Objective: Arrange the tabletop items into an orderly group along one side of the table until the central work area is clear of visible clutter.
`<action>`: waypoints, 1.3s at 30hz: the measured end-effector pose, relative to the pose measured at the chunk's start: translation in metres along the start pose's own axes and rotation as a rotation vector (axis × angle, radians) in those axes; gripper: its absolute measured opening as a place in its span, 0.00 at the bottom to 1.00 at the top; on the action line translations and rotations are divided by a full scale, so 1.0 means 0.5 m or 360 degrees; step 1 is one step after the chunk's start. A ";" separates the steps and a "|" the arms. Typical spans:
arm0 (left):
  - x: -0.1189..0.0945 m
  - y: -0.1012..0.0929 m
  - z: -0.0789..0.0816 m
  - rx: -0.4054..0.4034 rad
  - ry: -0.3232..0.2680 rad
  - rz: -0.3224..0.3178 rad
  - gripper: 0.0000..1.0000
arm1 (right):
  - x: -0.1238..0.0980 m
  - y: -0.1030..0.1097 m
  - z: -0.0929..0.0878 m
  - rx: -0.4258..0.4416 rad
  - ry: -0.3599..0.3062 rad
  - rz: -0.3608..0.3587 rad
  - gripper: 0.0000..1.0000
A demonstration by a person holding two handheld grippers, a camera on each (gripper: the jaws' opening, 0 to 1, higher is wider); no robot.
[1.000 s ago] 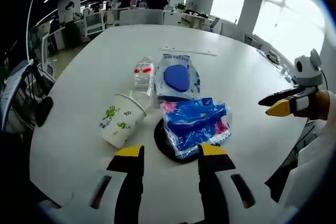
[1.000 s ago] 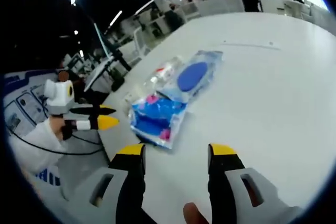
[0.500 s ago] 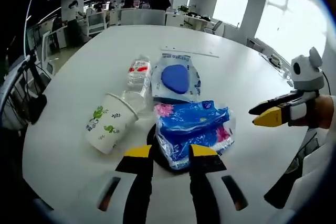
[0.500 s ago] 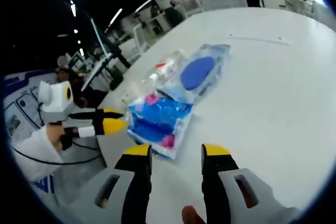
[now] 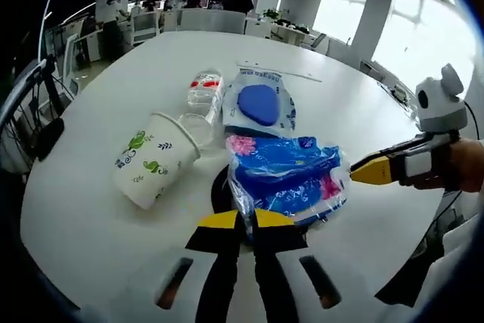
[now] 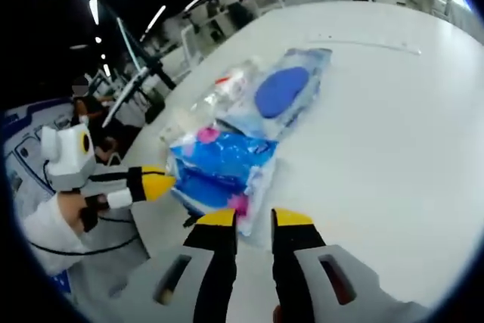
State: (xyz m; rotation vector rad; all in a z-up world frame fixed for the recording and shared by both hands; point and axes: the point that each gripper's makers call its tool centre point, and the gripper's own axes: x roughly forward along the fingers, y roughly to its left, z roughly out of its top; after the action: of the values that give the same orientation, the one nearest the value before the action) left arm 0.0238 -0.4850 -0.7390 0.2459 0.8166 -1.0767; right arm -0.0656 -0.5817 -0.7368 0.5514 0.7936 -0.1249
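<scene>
The blue packet (image 5: 287,181) lies near on the desk (image 5: 113,225) — left tool (image 5: 246,219) pinched on its near edge; right tool (image 6: 255,218) nearly closed, empty, just beside it.

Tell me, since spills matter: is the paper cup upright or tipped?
Tipped. The paper cup lies on its side on the table, its open mouth facing the plastic bottle.

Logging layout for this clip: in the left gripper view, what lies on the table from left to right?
White paper cup with green print lying on its side → clear plastic bottle with red label → clear pouch holding a blue oval.
</scene>
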 end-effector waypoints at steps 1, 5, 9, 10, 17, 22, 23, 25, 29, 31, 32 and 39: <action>0.001 0.001 0.000 -0.0008 -0.0004 -0.0004 0.02 | 0.001 0.001 0.000 -0.0001 -0.0001 0.0002 0.08; 0.008 0.003 -0.001 -0.0044 -0.0014 -0.0035 0.01 | 0.010 0.003 -0.006 0.0029 -0.0005 -0.0015 0.02; -0.001 -0.007 0.011 -0.0075 -0.0042 -0.0070 0.00 | 0.001 0.003 -0.003 0.0082 -0.0047 -0.0027 0.00; -0.004 -0.011 0.014 -0.0063 -0.0049 -0.0071 0.00 | -0.004 0.007 -0.004 0.0083 -0.0047 -0.0023 0.00; -0.022 -0.071 0.051 -0.0008 -0.0077 -0.0157 0.00 | -0.072 -0.019 0.027 0.0198 -0.0188 -0.0041 0.00; -0.025 -0.149 0.092 0.0069 -0.0119 -0.0245 0.00 | -0.134 -0.074 0.035 0.0291 -0.0280 -0.0054 0.00; -0.027 -0.166 0.100 0.0054 -0.0127 -0.0268 0.00 | -0.146 -0.084 0.035 0.0298 -0.0289 -0.0059 0.00; -0.022 -0.220 0.119 0.0063 -0.0146 -0.0304 0.00 | -0.182 -0.115 0.042 0.0340 -0.0342 -0.0073 0.00; -0.003 -0.305 0.137 0.0140 -0.0149 -0.0364 0.00 | -0.254 -0.180 0.047 0.0418 -0.0420 -0.0083 0.00; 0.006 -0.343 0.144 0.0169 -0.0146 -0.0383 0.00 | -0.291 -0.214 0.042 0.0471 -0.0444 -0.0088 0.00; 0.013 -0.373 0.149 0.0177 -0.0144 -0.0407 0.00 | -0.306 -0.230 0.042 0.0475 -0.0458 -0.0092 0.00; 0.050 -0.525 0.181 0.0299 -0.0139 -0.0530 0.00 | -0.428 -0.347 0.081 0.0499 -0.0620 -0.0138 0.00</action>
State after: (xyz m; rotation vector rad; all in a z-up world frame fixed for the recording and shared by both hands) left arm -0.1524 -0.6779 -0.6418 0.2232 0.6920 -1.4705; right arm -0.2435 -0.7708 -0.6360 0.7605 0.4177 -0.4293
